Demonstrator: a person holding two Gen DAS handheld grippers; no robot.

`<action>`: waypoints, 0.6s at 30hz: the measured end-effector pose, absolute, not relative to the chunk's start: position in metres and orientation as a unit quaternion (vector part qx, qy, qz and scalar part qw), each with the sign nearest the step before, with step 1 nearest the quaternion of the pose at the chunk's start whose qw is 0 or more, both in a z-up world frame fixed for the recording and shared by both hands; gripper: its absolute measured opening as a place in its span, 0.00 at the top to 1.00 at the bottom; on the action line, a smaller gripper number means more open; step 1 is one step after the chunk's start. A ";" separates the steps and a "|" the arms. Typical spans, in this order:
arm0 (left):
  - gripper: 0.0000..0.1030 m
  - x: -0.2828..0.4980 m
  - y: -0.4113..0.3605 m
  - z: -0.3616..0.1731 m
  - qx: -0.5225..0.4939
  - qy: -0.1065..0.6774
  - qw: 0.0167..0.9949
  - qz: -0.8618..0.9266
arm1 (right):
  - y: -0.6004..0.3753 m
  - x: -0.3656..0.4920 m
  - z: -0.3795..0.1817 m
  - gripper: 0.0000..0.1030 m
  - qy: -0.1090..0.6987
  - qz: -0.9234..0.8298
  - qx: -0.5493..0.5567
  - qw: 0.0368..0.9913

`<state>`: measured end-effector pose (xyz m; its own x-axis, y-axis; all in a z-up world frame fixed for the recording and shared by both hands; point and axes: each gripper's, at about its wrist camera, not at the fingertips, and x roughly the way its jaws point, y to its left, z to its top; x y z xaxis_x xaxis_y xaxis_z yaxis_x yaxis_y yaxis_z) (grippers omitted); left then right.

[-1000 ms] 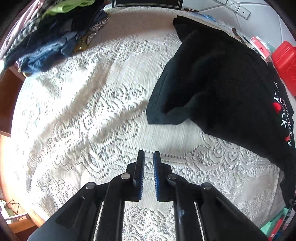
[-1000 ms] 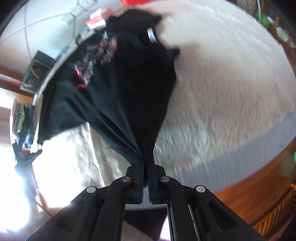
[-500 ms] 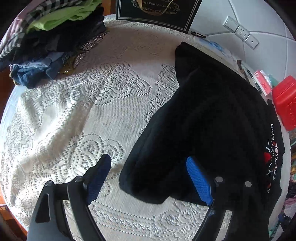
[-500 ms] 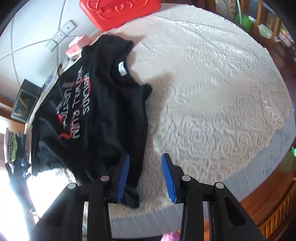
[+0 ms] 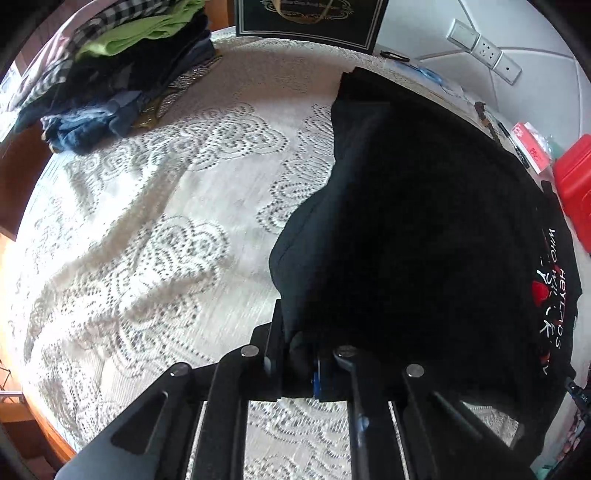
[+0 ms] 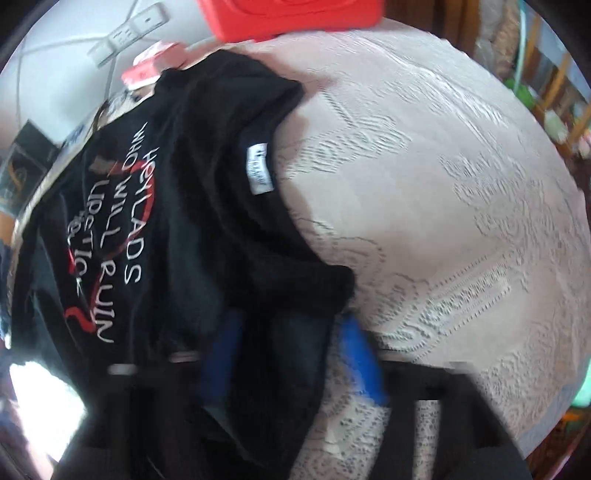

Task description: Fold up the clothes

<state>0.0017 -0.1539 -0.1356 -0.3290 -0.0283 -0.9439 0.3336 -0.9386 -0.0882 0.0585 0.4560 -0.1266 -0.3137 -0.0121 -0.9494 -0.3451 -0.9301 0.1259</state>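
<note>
A black T-shirt (image 5: 424, 221) with white and red lettering lies spread on the lace tablecloth (image 5: 147, 240). My left gripper (image 5: 295, 350) is shut on a bunched bottom corner of it, and the cloth rises slightly from the jaws. In the blurred right wrist view the T-shirt (image 6: 192, 206) shows its print and a white neck label (image 6: 259, 168). My right gripper (image 6: 291, 350) stands open, its blue pads (image 6: 360, 354) on either side of the near sleeve.
A pile of folded clothes (image 5: 110, 74) sits at the far left of the table. A red box (image 5: 576, 184) and small items lie along the wall, by power sockets (image 5: 484, 48). The red box (image 6: 295, 14) is beyond the collar. Wooden table edge at right.
My left gripper opened, moved onto the shirt's bottom corner and shut on it. My right gripper let go of the hem, opened, and moved up around the sleeve.
</note>
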 end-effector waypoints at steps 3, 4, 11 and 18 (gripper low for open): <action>0.90 0.026 -0.159 -0.141 0.584 0.130 0.126 -0.791 | 0.457 0.054 -0.132 0.97 0.134 0.791 -0.587 0.108; 0.90 0.030 -0.159 -0.144 0.590 0.133 0.129 -0.786 | 0.457 0.052 -0.134 0.97 0.127 0.790 -0.590 0.109; 0.68 0.048 -0.179 -0.147 0.600 0.168 0.140 -0.770 | 0.469 0.061 -0.129 0.96 0.072 0.782 -0.601 0.150; 0.41 0.049 -0.180 -0.140 0.595 0.151 0.122 -0.780 | 0.469 0.101 -0.105 0.83 0.168 0.796 -0.579 0.055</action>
